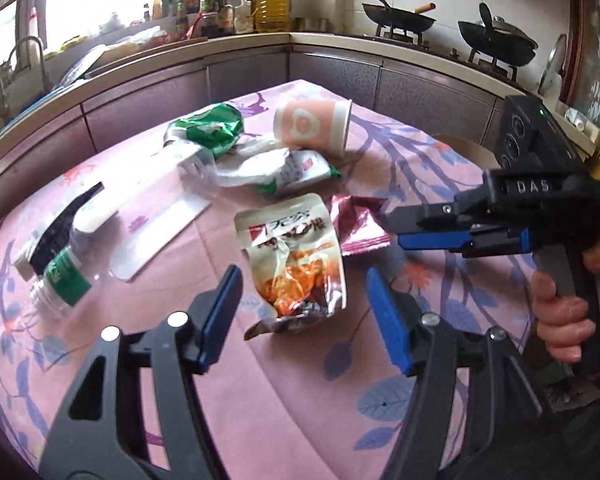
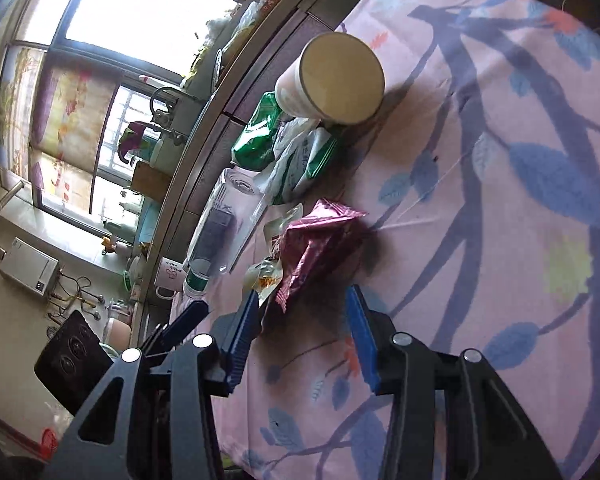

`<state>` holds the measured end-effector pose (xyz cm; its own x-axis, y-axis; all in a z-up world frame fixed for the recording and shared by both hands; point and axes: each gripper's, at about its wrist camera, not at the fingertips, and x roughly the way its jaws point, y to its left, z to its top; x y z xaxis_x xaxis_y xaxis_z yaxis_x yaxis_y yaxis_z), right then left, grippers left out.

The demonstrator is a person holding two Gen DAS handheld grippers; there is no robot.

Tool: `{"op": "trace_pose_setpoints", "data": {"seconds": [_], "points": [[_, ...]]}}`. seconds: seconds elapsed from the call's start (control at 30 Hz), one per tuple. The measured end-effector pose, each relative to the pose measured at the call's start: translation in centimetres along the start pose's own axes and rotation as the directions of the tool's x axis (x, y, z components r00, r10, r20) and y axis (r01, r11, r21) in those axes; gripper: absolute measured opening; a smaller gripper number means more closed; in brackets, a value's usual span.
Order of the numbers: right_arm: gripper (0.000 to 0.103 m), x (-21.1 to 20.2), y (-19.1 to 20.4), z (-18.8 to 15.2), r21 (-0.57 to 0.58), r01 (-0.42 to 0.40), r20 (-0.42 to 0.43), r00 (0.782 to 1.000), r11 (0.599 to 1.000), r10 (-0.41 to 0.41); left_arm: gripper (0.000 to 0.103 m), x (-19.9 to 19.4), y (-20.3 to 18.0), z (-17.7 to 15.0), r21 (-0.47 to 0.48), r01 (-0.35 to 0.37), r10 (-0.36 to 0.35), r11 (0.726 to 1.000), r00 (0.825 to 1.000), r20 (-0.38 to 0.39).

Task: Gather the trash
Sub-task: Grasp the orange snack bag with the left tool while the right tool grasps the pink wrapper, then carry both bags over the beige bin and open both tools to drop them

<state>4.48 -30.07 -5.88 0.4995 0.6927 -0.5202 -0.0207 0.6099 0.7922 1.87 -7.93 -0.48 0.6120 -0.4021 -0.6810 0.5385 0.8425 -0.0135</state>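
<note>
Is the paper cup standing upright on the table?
No, the paper cup lies on its side on the tablecloth, with its open mouth turned to the right.

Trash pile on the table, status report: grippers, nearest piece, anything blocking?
Left gripper open, straddling the orange snack pouch. Right gripper open, nosing at the magenta wrapper. Nothing held. Paper cup and plastic bottle lie behind; approach clear.

Two woks [image 1: 398, 20] and an oil bottle [image 1: 273, 2] line the counter [image 1: 332, 42].
</note>
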Motion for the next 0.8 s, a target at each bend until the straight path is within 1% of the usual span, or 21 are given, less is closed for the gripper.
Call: {"op": "trace_pose_setpoints", "data": {"seconds": [0.1,0.17,0.2,0.23,0.27,0.3,0.37,0.47,0.53,0.57,0.6,0.73,0.8], "points": [[0.043,1.0,0.7,0.5,-0.014,0.038,-0.003,0.999,0.999,-0.038,0.062,0.7,-0.8,-0.1,0.046,-0.021,0.021,0.999,1.000,0.001],[0.043,1.4,1.0,0.8,-0.012,0.035,-0.008,0.999,0.999,-0.035,0.062,2.0,-0.8,0.1,0.074,-0.051,0.053,0.996,0.998,-0.021],[0.043,1.6,1.1,0.9,-0.012,0.032,-0.008,0.999,0.999,-0.032,0.058,2.4,-0.7,0.1,0.076,-0.054,0.057,0.996,0.998,-0.035],[0.039,1.8,1.1,0.9,-0.015,0.029,-0.010,1.000,0.999,-0.029,0.051,2.9,-0.5,0.2,0.069,-0.049,0.052,0.996,0.997,-0.048],[0.027,2.0,1.1,0.9,-0.019,0.022,-0.018,1.000,1.000,-0.023,0.037,3.3,-0.3,0.2,0.059,-0.027,0.030,0.998,0.997,-0.066],[0.014,2.0,1.0,0.8,-0.019,0.019,-0.023,1.000,1.000,-0.020,0.036,3.4,-0.1,0.2,0.049,-0.017,0.020,0.999,0.998,-0.061],[0.005,2.0,0.7,0.5,-0.020,0.009,-0.020,1.000,1.000,-0.009,0.034,3.0,0.1,0.2,0.025,0.008,-0.007,1.000,0.999,-0.054],[0.002,0.9,0.8,0.2,-0.043,0.010,0.024,1.000,0.999,-0.009,0.029,2.2,0.6,0.5,-0.016,0.056,-0.056,0.998,0.997,-0.053],[0.002,-0.2,0.8,0.0,-0.058,0.013,0.050,0.999,0.998,-0.010,0.022,1.4,0.8,0.7,-0.050,0.090,-0.092,0.995,0.995,-0.043],[0.002,-0.9,0.8,-0.1,-0.066,0.018,0.067,0.998,0.998,-0.013,0.016,0.9,0.9,0.8,-0.072,0.127,-0.130,0.989,0.991,-0.036],[0.002,-1.4,0.8,-0.2,-0.073,0.024,0.082,0.996,0.997,-0.018,0.013,0.4,0.7,0.9,-0.089,0.157,-0.160,0.984,0.987,-0.031],[0.002,-3.6,-0.4,-0.5,-0.067,0.040,0.132,0.991,0.997,-0.031,0.012,0.6,0.2,1.5,-0.147,0.240,-0.249,0.959,0.968,-0.040],[0.002,-4.5,-1.4,-0.6,-0.038,0.033,0.146,0.989,0.999,-0.028,0.012,1.0,-0.2,1.8,-0.160,0.247,-0.257,0.956,0.965,-0.045]]}}
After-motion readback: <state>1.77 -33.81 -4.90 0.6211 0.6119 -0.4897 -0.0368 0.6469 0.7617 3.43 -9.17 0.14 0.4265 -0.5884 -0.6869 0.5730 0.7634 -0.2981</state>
